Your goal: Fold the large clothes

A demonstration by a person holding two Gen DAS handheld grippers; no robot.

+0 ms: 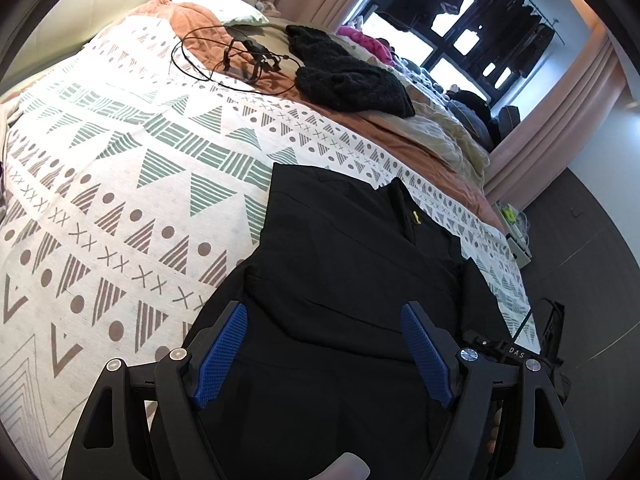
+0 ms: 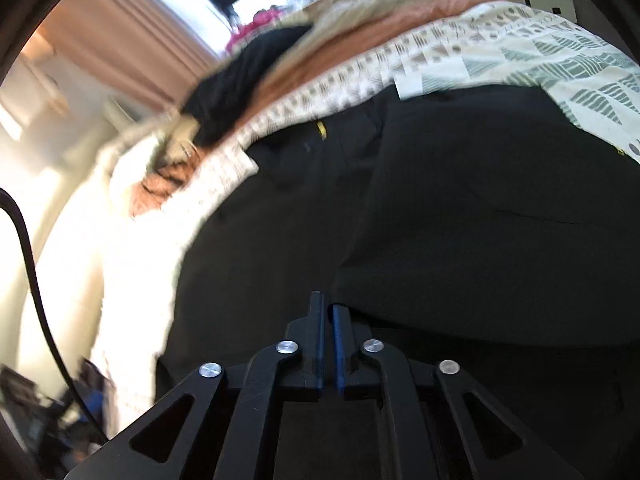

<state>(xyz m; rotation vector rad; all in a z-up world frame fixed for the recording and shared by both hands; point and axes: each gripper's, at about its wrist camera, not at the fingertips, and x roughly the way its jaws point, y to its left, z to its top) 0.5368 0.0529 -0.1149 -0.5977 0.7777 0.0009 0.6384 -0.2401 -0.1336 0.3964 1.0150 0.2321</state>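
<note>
A large black garment lies spread on the patterned bed cover, with a small yellow zip pull near its collar. My left gripper hovers over the garment's near part. It is open wide, its blue pads apart, and nothing is between them. In the blurred right wrist view the same garment fills most of the frame, with the yellow pull higher up. My right gripper points down at the cloth. Its fingers stand a narrow slit apart, and no fabric shows in the slit.
A black knitted piece and a tangle of black cables lie further up the bed, near a white pillow. A window and pink curtains lie beyond. Dark floor runs along the bed's right edge, where a black device sits.
</note>
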